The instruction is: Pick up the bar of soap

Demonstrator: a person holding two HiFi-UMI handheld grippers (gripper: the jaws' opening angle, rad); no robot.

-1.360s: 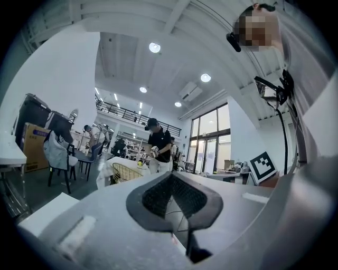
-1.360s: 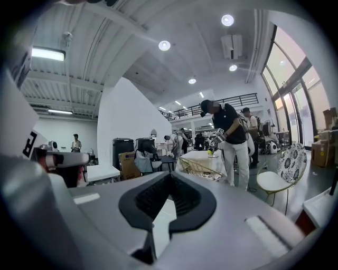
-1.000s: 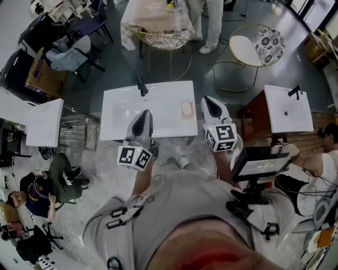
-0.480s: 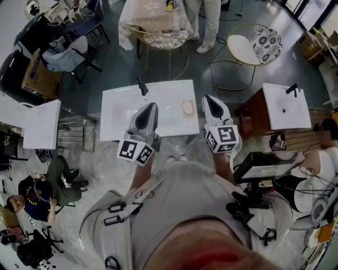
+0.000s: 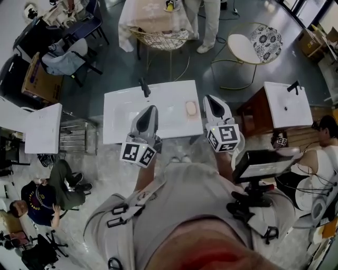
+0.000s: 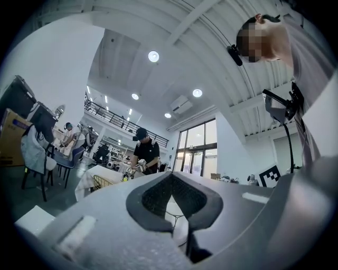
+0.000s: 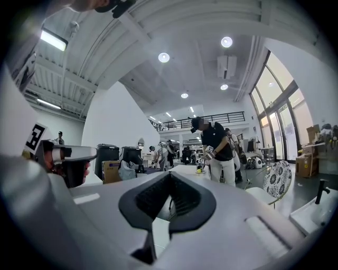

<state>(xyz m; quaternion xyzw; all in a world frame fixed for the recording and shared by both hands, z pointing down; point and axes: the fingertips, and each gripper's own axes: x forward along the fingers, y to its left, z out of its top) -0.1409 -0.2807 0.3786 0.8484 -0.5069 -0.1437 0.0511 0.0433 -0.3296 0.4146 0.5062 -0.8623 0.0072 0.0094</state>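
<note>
A pale pink bar of soap point(image 5: 190, 108) lies on the right part of a white sink top point(image 5: 119, 113), which has a black tap point(image 5: 143, 87) at its back edge. In the head view my left gripper point(image 5: 151, 109) hangs shut over the basin's middle, left of the soap. Just right of the soap, at the sink's right end, my right gripper point(image 5: 210, 99) is held shut and holds nothing. Both gripper views look out level into the hall: the left gripper point(image 6: 171, 179) and right gripper point(image 7: 169, 178) have jaws together, and the soap is not seen there.
A second white sink point(image 5: 288, 105) on a wooden cabinet stands to the right, and a white slab point(image 5: 39, 126) to the left. Beyond are a gold wire chair point(image 5: 248, 47) and a cloth-covered table point(image 5: 153, 16). A screen on a stand point(image 5: 261, 163) is near my right hip. People sit on the floor point(image 5: 53, 184).
My left gripper has edged a little forward over the basin. The right gripper and the soap stay where they were; the view has shifted slightly.
</note>
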